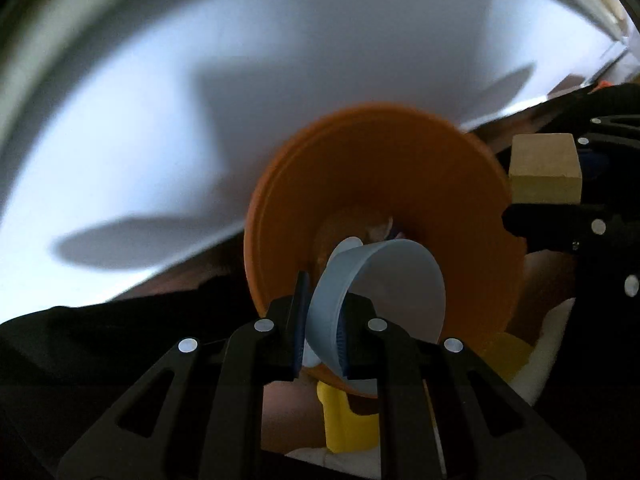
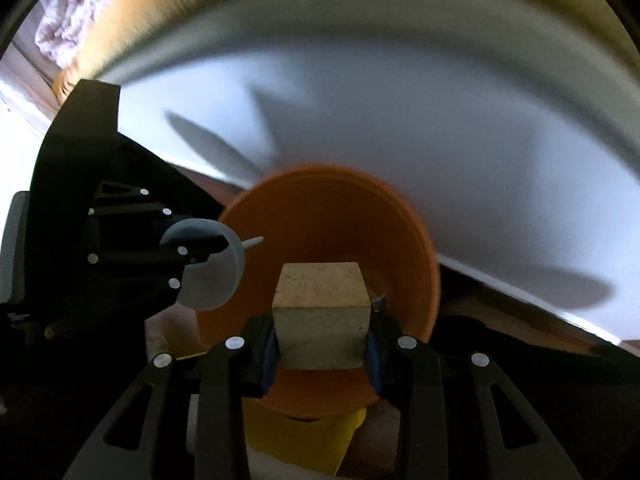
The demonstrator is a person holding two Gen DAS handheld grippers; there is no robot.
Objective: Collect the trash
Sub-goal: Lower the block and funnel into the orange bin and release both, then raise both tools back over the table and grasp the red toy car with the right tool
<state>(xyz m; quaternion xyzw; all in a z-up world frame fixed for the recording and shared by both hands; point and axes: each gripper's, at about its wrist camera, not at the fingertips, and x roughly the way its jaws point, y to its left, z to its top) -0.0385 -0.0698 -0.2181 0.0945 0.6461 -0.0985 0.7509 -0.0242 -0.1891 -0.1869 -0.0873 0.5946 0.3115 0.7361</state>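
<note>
Nearest the left wrist camera, the rim of a pale blue plastic cup (image 1: 384, 292) is pinched between the fingers of the left gripper (image 1: 320, 344), while a tan block (image 2: 320, 316) is clamped squarely between the pads of the right gripper (image 2: 320, 354). Just beyond both held items an orange bowl (image 2: 320, 216) is seen, its opening tilted toward the cameras, with a yellow object (image 2: 296, 444) below it. Farther off, a white surface (image 1: 280, 60) crossed by shadows is shown, blurred.

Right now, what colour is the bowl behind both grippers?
Orange bowl; clearest in the right wrist view.
</note>
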